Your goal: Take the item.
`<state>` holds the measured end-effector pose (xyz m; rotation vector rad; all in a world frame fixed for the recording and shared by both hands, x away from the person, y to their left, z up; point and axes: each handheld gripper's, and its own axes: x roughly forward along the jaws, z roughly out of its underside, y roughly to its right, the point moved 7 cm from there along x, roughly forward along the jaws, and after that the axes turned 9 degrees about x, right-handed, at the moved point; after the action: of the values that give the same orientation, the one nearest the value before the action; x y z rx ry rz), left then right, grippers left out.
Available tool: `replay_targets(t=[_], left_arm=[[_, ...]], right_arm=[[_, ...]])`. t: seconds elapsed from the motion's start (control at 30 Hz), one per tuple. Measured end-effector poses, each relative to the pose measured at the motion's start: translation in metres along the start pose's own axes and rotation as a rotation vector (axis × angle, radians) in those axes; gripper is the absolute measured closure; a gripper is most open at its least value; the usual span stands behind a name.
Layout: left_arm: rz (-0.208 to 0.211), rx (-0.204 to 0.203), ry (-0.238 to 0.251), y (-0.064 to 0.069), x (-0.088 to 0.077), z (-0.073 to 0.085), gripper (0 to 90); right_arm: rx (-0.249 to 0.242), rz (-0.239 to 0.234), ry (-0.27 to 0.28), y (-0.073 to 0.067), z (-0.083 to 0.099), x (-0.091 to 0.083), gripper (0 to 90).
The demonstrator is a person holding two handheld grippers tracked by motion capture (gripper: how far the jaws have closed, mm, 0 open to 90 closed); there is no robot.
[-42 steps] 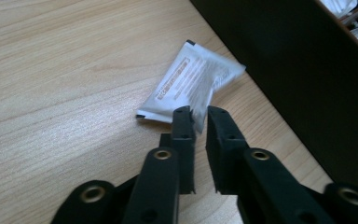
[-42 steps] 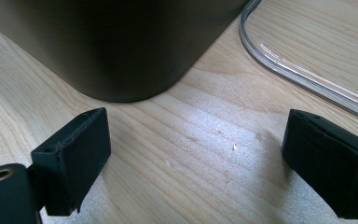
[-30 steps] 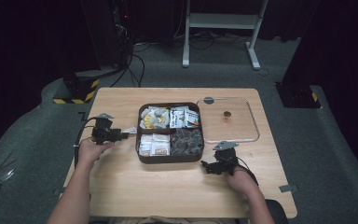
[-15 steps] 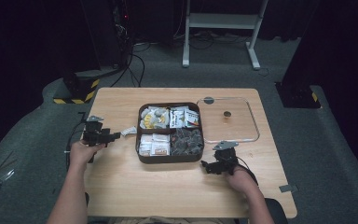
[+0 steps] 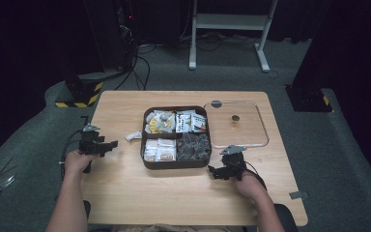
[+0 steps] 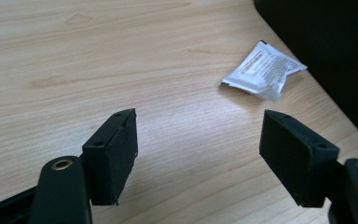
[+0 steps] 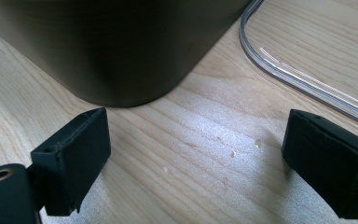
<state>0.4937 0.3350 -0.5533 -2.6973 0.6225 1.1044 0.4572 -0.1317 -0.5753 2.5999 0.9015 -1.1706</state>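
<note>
High view: a wooden surface (image 5: pixel 174 193) carries a dark four-compartment tray (image 5: pixel 176 164) near its middle, with a clear lid (image 5: pixel 258 125) lying flat just beside the tray's right wall. The left tool (image 5: pixel 107 145) is held at the surface's left edge, well apart from the tray, and points toward it. A small white packet (image 5: pixel 134 136) lies on the bare wood between this tool and the tray, a short way ahead of the tips and close to the tray's left wall. The right tool (image 5: pixel 215 170) rests low at the tray's near right corner, with the lid's near edge just beyond it.

Left gripper view: the left tool (image 6: pixel 198 149) has its jaws standing wide apart and has just been opening them; nothing lies between them, only bare wood. The white packet (image 6: pixel 263 70) lies ahead and to the right of the tips, crumpled, printed side up, near the dark tray wall (image 6: pixel 331 51) at the far right.

Right gripper view: the right tool (image 7: pixel 196 163) also has its jaws spread apart with nothing between them. The rounded tray corner (image 7: pixel 121 51) stands just ahead of the left jaw, and the rim of the clear lid (image 7: pixel 303 79) curves past ahead of the right jaw, both close but not touched.
</note>
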Motion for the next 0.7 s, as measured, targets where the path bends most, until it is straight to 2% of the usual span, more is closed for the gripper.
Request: replay_targets(t=[0.13,0.23,0.37,0.43,0.53,0.63,0.7], left_arm=[[-0.022,0.003,-0.026,-0.006,0.004,0.008,27.8],[-0.022,0.001,-0.04,-0.012,0.007,0.014,27.9],[-0.024,0.034,0.003,-0.015,0.009,0.015,26.8],[-0.041,0.036,0.023,-0.016,0.011,0.016,23.7],[-0.076,0.064,0.037,-0.017,0.013,0.017,20.7],[-0.106,0.052,0.033,-0.02,0.014,0.017,18.4],[-0.112,0.044,0.03,-0.02,0.015,0.017,18.1]], right_arm=[[0.0,0.0,0.0,0.0,0.0,0.0,7.7],[-0.002,0.0,0.001,0.0,0.0,0.0,7.7],[-0.004,0.0,0.001,0.0,0.0,0.0,7.7],[-0.004,0.0,0.001,0.0,0.0,0.0,7.7],[-0.006,0.0,0.002,0.0,0.0,0.0,7.7],[-0.004,0.0,0.002,0.0,0.0,0.0,7.7],[-0.004,0.0,0.002,0.0,0.0,0.0,7.7]])
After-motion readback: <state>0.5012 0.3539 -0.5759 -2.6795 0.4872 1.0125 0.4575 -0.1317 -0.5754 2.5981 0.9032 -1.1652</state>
